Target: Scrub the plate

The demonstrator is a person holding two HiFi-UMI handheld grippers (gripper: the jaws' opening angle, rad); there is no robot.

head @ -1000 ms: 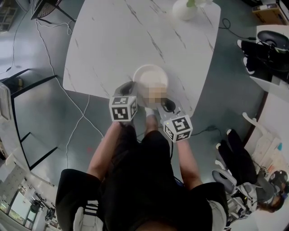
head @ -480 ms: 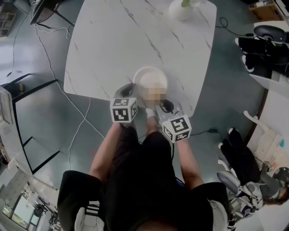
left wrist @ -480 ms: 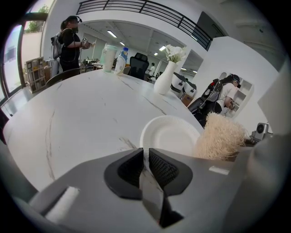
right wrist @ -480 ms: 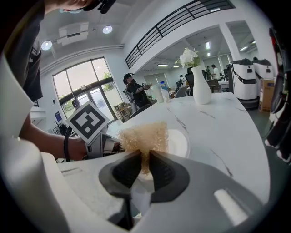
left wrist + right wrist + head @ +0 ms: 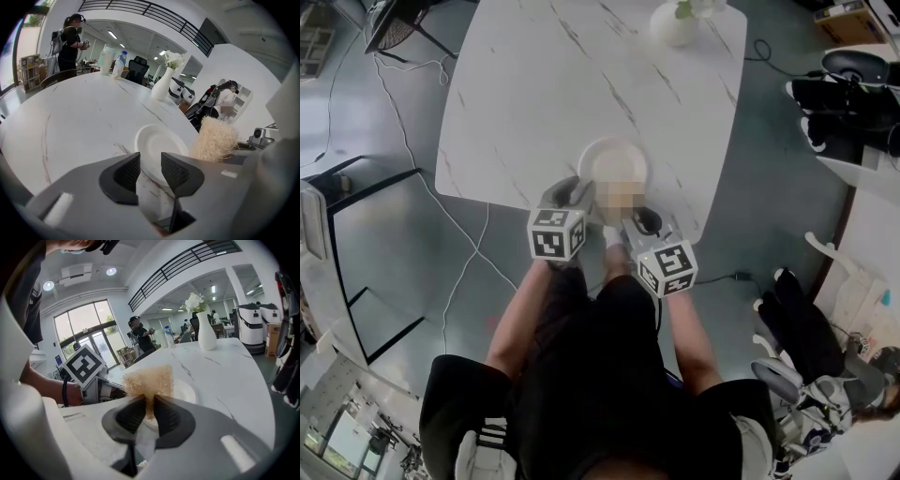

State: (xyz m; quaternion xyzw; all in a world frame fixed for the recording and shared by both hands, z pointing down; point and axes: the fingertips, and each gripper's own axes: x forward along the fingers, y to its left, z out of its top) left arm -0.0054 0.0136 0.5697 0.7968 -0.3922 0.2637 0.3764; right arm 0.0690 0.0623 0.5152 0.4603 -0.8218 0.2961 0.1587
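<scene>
Looking steeply down on a white marble table (image 5: 544, 84), with a white plate (image 5: 614, 161) at the centre of the frame, close to the table's lower edge. Just below the plate on the left, the left gripper (image 5: 574, 192): jaws just opened and now standing apart, the plate's near rim showing in the gap, pads not pressing on it. Placed there, by the look of it, to steady the plate against rubbing. On the right, the right gripper (image 5: 149, 414), clenched on a tan fibre scrubber (image 5: 150, 378), held over the plate's near side, seemingly ready to scrub its face.
</scene>
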